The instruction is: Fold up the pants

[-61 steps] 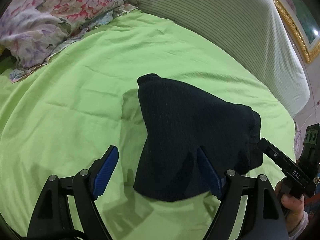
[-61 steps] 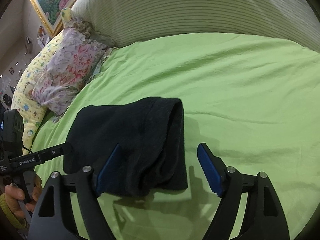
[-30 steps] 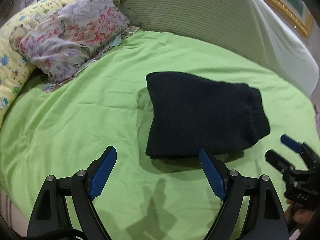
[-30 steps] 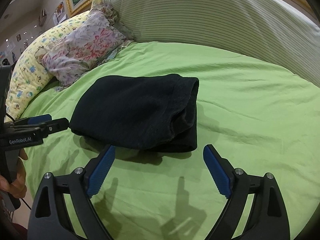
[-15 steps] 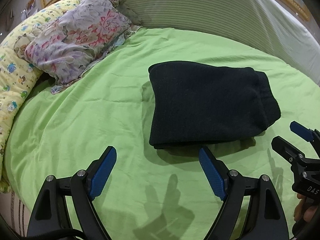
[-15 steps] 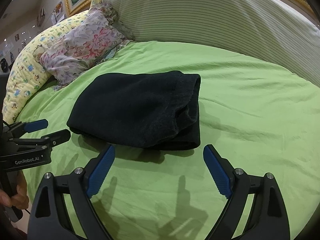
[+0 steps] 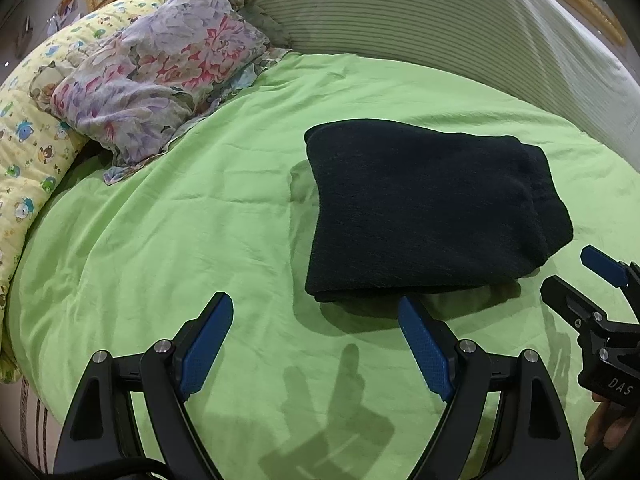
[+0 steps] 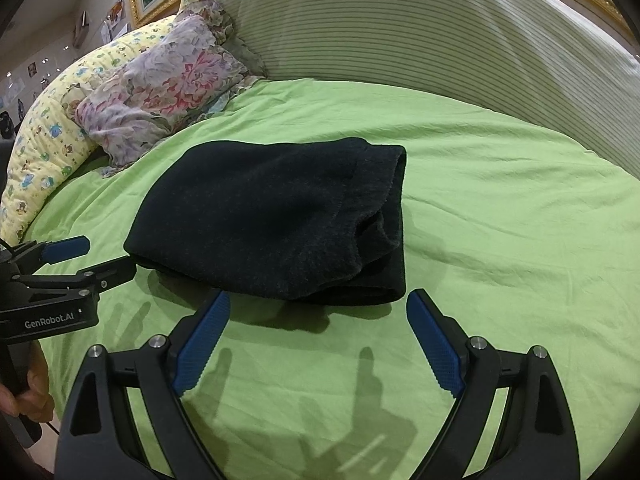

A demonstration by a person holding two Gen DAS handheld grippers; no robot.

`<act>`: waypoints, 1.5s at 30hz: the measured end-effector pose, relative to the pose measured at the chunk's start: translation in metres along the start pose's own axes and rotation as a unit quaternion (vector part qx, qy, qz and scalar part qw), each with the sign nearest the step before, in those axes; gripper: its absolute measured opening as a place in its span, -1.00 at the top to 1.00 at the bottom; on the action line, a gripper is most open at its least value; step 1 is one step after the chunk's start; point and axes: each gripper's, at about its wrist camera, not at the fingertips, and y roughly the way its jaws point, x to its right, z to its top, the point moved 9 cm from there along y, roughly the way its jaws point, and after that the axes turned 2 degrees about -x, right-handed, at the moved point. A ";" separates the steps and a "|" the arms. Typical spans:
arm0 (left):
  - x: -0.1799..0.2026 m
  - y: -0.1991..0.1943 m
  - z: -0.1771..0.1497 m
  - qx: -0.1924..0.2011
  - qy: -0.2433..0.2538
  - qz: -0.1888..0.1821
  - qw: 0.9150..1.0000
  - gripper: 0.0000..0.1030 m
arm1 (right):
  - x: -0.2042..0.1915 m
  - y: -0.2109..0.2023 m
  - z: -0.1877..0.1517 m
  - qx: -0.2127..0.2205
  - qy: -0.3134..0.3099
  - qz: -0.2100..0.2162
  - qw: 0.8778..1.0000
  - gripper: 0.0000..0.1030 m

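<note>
The dark navy pants [image 7: 424,204] lie folded in a compact stack on the green bedsheet [image 7: 192,232]; they also show in the right wrist view [image 8: 272,220], with the layered fold edges at their right end. My left gripper [image 7: 316,320] is open and empty, held above the sheet just short of the stack's near edge. My right gripper [image 8: 318,320] is open and empty, also just short of the stack. Each gripper shows at the edge of the other's view: the right one [image 7: 580,276], the left one [image 8: 92,256].
A floral pillow [image 7: 160,76] and a yellow cartoon-print bolster [image 7: 24,128] lie at the far left of the bed. A striped padded headboard [image 7: 440,20] curves along the back. The bed's near edge [image 7: 24,392] drops off at lower left.
Both grippers have let go of the pants and drawn back toward me and upward. The folded stack now lies flat and still on the sheet.
</note>
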 end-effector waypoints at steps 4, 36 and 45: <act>-0.002 0.001 0.000 -0.001 -0.005 -0.001 1.000 -0.65 | -0.002 0.001 0.001 0.002 -0.003 0.000 1.000 -0.75; 0.007 -0.015 0.009 0.032 0.000 -0.004 0.999 -0.75 | 0.003 -0.010 0.014 0.039 -0.005 -0.010 0.999 -0.75; 0.011 -0.016 0.013 0.036 0.003 -0.008 0.999 -0.76 | 0.003 -0.010 0.017 0.042 -0.005 -0.010 0.999 -0.75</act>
